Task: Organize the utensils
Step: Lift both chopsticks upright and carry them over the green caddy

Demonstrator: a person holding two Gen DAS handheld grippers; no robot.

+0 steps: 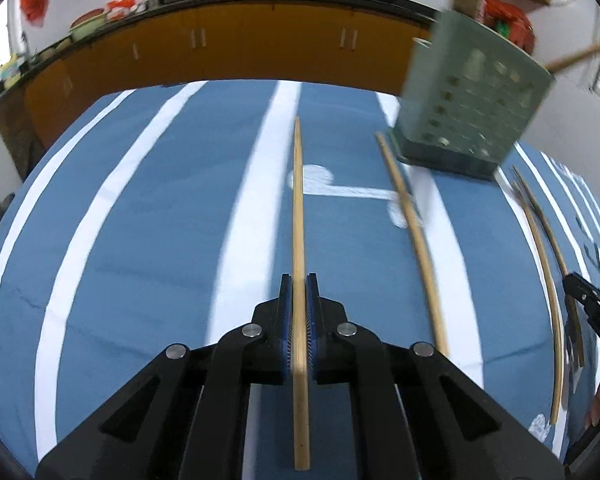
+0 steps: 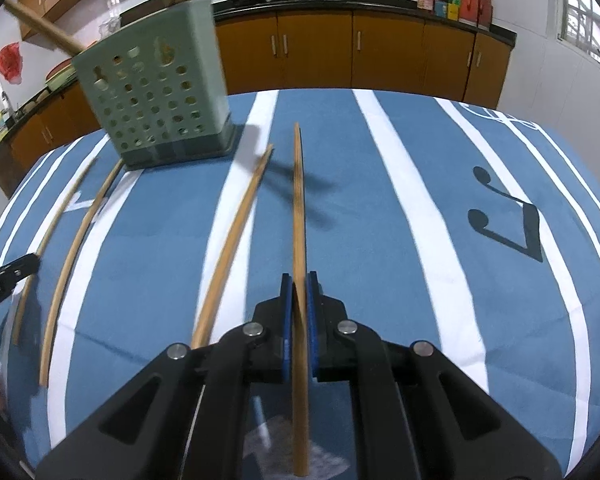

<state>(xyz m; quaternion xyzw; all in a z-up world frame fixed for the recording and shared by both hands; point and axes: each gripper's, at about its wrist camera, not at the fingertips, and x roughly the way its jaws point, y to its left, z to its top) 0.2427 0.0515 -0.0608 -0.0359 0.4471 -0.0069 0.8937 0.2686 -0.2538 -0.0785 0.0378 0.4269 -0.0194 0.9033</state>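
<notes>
Left gripper [image 1: 299, 280]: level over the blue striped tablecloth [image 1: 140, 240], fingers drawn narrow, pads clamped on a chopstick [image 1: 299, 200] that runs straight forward between them and back toward the camera. To its right on the cloth: one loose chopstick [image 1: 414, 240], then two more chopsticks [image 1: 548, 264] close together. Green perforated holder [image 1: 472, 104] stands at far right, blurred, with a wooden handle sticking out of its top. At the right edge, a black finger of the other gripper shows faint lettering, too small to read.

Right gripper [image 2: 299, 280]: same level pose, fingers narrow, gripping its own chopstick [image 2: 299, 208] pointing forward. Holder [image 2: 156, 100] here sits far left; two chopsticks [image 2: 76, 232] lie in front of it, another loose one [image 2: 236, 240] just left of the held stick. Tip of the left gripper enters at the left edge.

Right view only: dark musical note [image 2: 504, 216] printed on the cloth. Left view only: white note shape [image 1: 340, 188].
</notes>
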